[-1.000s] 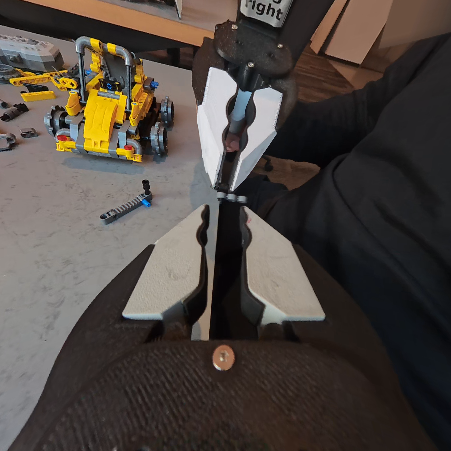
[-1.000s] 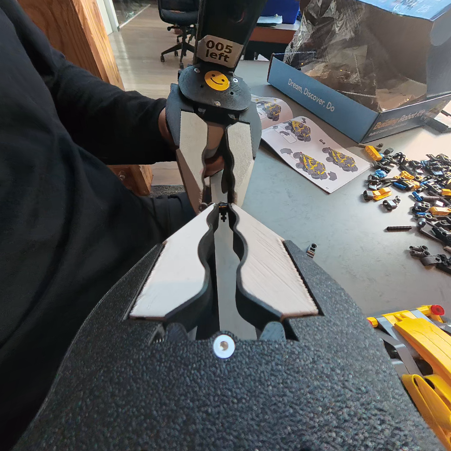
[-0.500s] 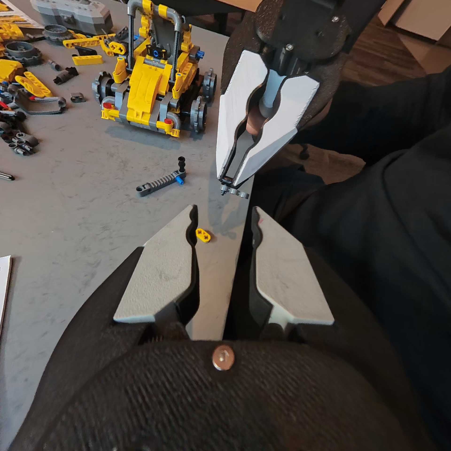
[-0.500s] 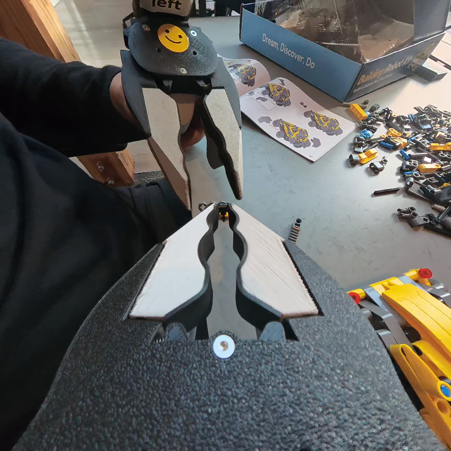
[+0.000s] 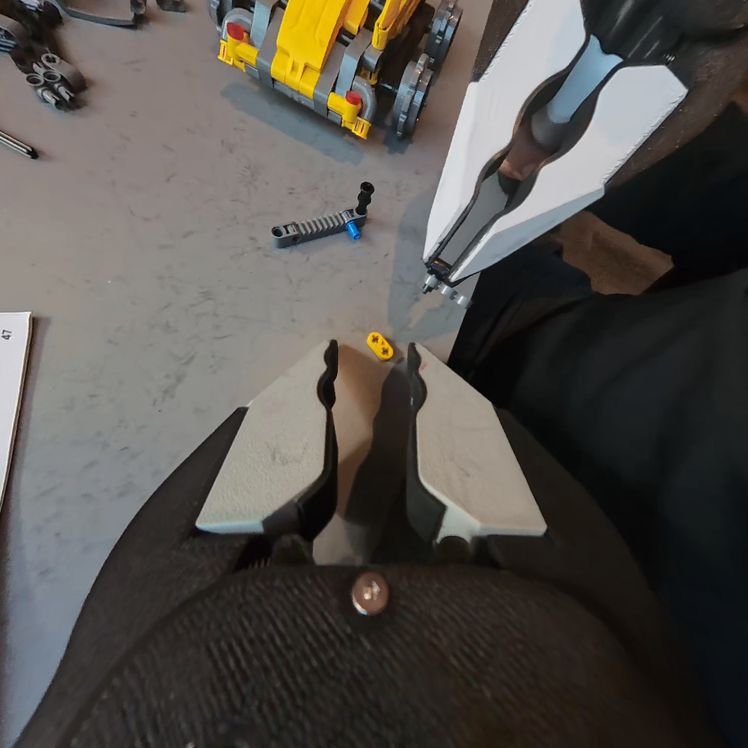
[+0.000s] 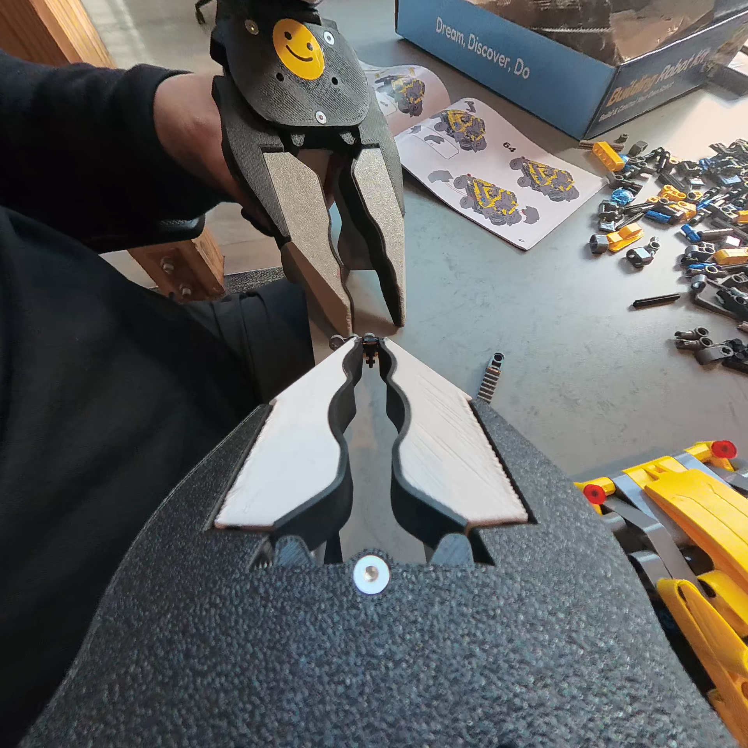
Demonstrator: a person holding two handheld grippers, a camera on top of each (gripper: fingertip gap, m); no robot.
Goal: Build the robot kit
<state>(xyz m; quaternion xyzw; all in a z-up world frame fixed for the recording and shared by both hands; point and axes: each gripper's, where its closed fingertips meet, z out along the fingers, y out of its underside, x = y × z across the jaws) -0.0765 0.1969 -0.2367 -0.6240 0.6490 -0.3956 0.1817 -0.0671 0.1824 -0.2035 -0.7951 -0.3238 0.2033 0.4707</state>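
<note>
My left gripper (image 5: 371,349) is open and empty, low over the grey table (image 5: 162,324). A small yellow two-hole piece (image 5: 380,345) lies on the table just beyond its tips, nearer the right finger. My right gripper (image 6: 369,344) is shut on a small grey and black pin assembly (image 6: 369,353), which also shows at its tips in the left wrist view (image 5: 445,288). The right gripper (image 5: 439,270) hovers above the table edge, a little beyond the yellow piece. The left gripper shows open in the right wrist view (image 6: 374,321).
A yellow and grey vehicle model (image 5: 324,52) stands farther back. A grey toothed beam (image 5: 319,226) with black and blue pins lies between. An instruction booklet (image 6: 498,174), a blue box (image 6: 526,60) and a pile of loose pieces (image 6: 688,226) lie nearby. A person's dark sleeve (image 5: 607,445) borders the table edge. The left gripper's tips are roughly 4 cm from the right gripper's.
The left gripper opened wider and drew back from the right gripper's tips. The yellow piece now lies on the table, and the left gripper has come down close behind it.
</note>
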